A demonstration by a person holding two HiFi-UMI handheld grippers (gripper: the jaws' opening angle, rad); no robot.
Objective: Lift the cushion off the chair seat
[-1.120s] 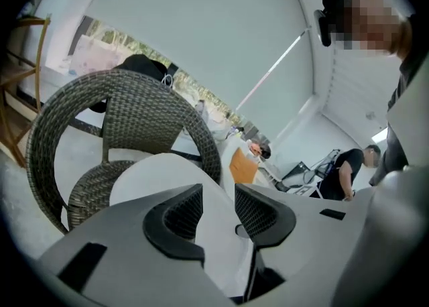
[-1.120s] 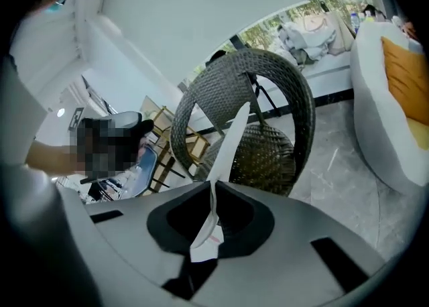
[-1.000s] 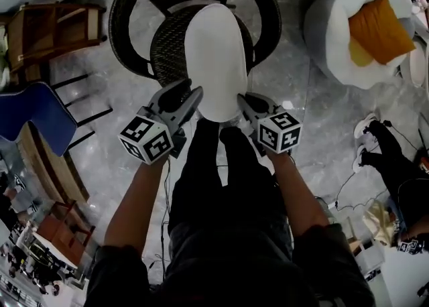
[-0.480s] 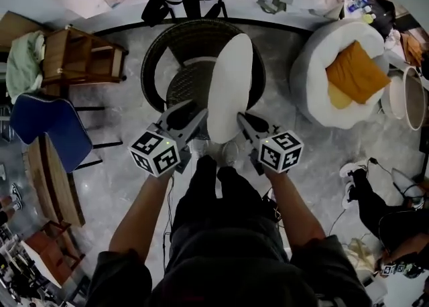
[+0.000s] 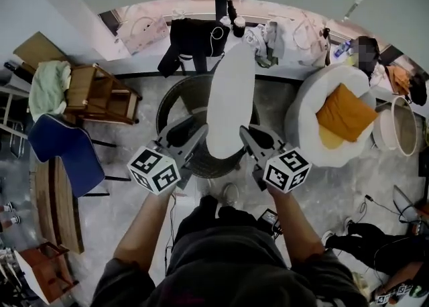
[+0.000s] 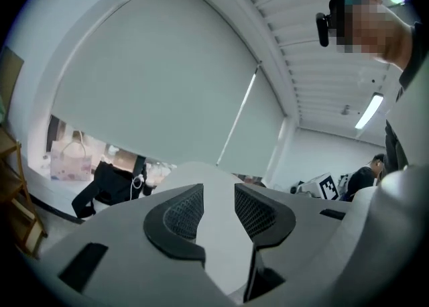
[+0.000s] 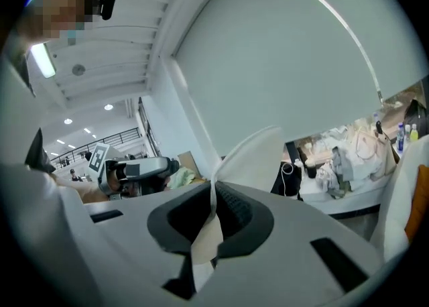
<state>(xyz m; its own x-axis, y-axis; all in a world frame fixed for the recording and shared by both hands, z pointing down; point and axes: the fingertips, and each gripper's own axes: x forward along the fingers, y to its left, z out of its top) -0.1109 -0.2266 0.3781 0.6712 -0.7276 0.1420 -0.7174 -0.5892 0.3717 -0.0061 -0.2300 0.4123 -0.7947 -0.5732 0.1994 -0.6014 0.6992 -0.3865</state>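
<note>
Head view showed your left gripper (image 5: 200, 130) and right gripper (image 5: 244, 131) each clamped on the near end of the white cushion (image 5: 230, 98), which you held up over the wicker chair (image 5: 169, 108).

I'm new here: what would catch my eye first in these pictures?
The long white cushion stands out first: it hangs in the middle of the head view, pinched at its near end between the left gripper and the right gripper, above the round dark wicker chair. Next comes the bright orange pillow on a round white seat at the right.
</note>
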